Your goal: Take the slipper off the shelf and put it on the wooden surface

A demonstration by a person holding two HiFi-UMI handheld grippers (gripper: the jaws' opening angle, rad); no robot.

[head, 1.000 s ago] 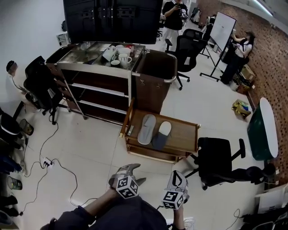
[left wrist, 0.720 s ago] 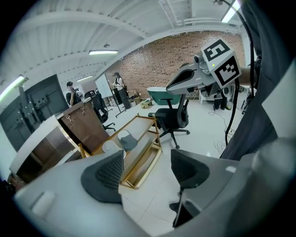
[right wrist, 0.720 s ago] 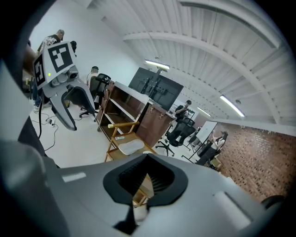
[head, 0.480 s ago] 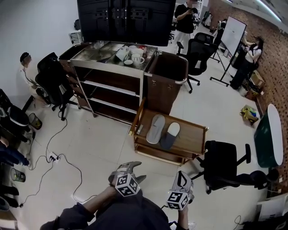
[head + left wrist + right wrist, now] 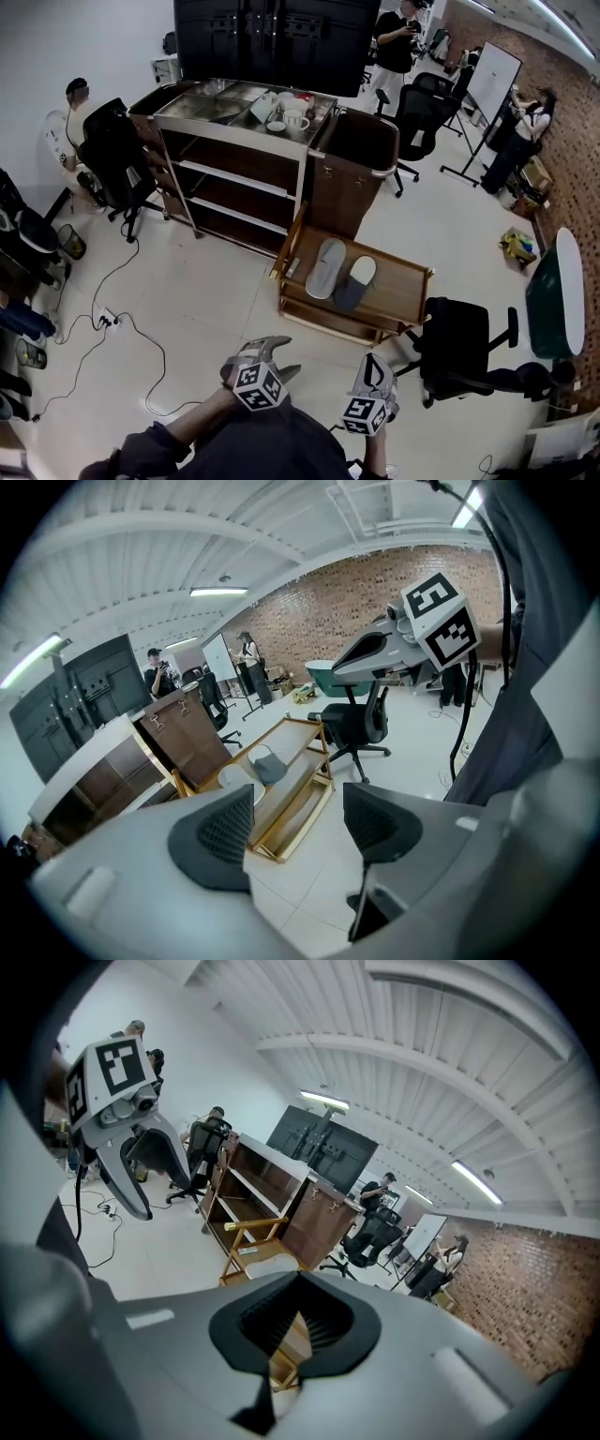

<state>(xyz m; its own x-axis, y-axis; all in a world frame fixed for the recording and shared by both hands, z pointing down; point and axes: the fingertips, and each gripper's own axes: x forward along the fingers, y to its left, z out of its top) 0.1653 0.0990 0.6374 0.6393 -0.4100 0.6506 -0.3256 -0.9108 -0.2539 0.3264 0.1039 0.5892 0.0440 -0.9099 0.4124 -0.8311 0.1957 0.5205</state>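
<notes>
Two slippers lie side by side on top of a low wooden cart: a pale grey one and a dark one with a white toe. The left gripper view shows the same dark slipper far off on that cart. My left gripper is held low near my body, well short of the cart. Its jaws are closing with only floor between them. Beside it, my right gripper points at the cart, and its pads meet with nothing held.
Behind the cart stand a steel-topped trolley with cups and a brown bin. A black office chair is right of the cart, another at the left. A cable runs over the tiled floor. People stand at the back.
The head view has drifted, so the trolley and cart sit a little further right in the picture. Both grippers stay low in front of me. The slippers have not moved.
</notes>
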